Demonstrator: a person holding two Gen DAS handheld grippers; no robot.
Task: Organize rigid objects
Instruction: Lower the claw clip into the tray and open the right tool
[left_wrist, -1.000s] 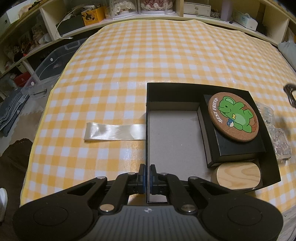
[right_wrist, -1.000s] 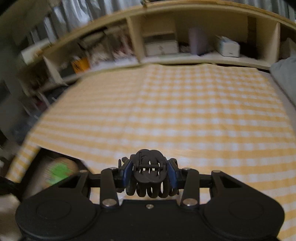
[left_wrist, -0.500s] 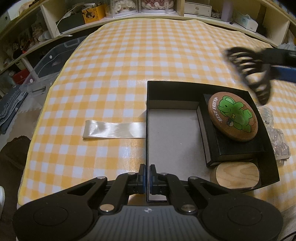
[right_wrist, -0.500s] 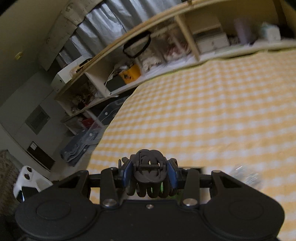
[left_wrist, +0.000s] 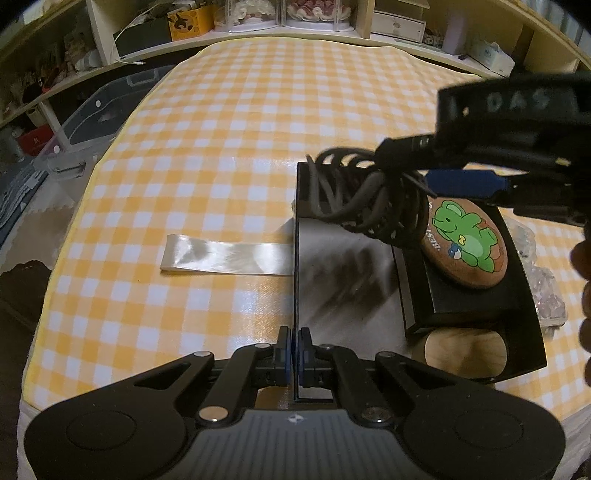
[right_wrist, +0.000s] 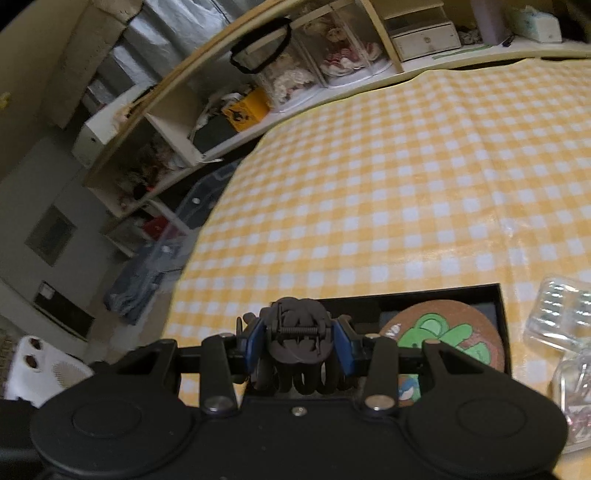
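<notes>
A shallow black box (left_wrist: 296, 236) lies on the yellow checked tablecloth. My left gripper (left_wrist: 294, 349) is shut on the box's left wall near its front corner. Inside sit a smaller black box (left_wrist: 469, 295) topped by a cork coaster with a green bear (left_wrist: 466, 242), and a round wooden piece (left_wrist: 463, 350). My right gripper (right_wrist: 298, 341) is shut on a black claw hair clip (right_wrist: 297, 328). In the left wrist view the hair clip (left_wrist: 369, 199) hangs over the box's empty grey floor (left_wrist: 347, 280). The coaster also shows in the right wrist view (right_wrist: 443, 336).
A shiny ribbon strip (left_wrist: 225, 254) lies left of the box. Clear plastic cases (right_wrist: 561, 314) lie right of it. Shelves with clutter (left_wrist: 295, 18) run behind the table. Storage bins (left_wrist: 92, 118) stand on the floor at the left.
My right gripper has carried the hair clip leftward and down, from the table's right side to over the box. My left gripper has kept its hold on the box wall.
</notes>
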